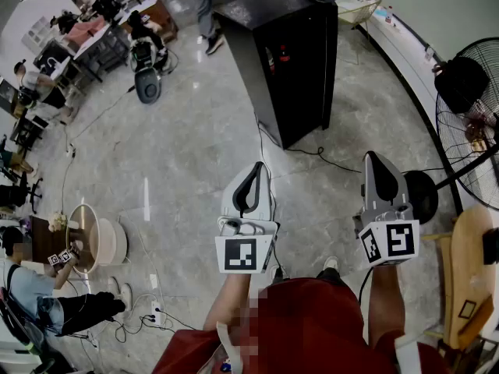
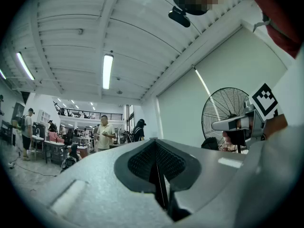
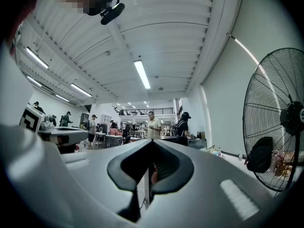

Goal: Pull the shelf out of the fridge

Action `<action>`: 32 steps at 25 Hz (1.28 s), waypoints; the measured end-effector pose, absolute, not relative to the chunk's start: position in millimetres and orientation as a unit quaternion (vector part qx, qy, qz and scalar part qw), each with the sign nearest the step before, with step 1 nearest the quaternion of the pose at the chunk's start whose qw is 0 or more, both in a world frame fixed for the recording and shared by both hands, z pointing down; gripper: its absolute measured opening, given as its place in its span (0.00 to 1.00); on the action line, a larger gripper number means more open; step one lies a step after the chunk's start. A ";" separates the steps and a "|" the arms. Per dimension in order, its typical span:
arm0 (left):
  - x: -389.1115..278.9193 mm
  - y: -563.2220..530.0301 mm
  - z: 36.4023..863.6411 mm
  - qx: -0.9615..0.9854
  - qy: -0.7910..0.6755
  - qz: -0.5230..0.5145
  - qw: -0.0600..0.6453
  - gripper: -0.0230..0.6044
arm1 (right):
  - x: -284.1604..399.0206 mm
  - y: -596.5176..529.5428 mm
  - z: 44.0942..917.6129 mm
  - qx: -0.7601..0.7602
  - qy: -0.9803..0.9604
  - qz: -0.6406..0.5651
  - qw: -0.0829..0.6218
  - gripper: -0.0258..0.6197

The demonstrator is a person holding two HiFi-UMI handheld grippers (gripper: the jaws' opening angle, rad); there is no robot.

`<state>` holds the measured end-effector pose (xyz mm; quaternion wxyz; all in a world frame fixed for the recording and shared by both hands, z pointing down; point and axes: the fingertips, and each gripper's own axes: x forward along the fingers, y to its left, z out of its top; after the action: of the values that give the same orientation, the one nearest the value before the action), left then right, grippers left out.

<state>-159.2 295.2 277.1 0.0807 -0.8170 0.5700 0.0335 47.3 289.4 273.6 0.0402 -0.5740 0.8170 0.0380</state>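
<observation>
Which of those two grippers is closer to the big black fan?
Right. In the head view the right gripper is held just left of the fan, near its stand. The left gripper is farther left, beyond the right one.

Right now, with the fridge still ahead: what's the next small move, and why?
Probably walk forward to the black fridge. It stands well ahead across the floor, out of reach, and looks closed. The left gripper and right gripper are both shut and empty, so nothing needs setting down first.
</observation>
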 end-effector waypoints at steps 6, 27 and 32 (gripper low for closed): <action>-142.5 289.5 274.6 -0.812 0.575 0.032 0.090 0.05 | 66.8 284.2 273.6 -0.575 0.816 0.038 0.042 0.04; -2.6 276.9 281.5 -0.809 0.581 0.017 0.084 0.05 | 199.9 270.1 282.9 -0.568 0.821 0.021 0.063 0.04; 11.8 266.4 280.7 -0.805 0.587 0.018 0.085 0.05 | 211.4 256.4 283.3 -0.554 0.830 0.015 0.064 0.04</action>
<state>11.8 266.4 280.7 0.0850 -0.8048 0.5871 0.0181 211.4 256.4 283.3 0.0638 -0.5538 0.8301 0.0147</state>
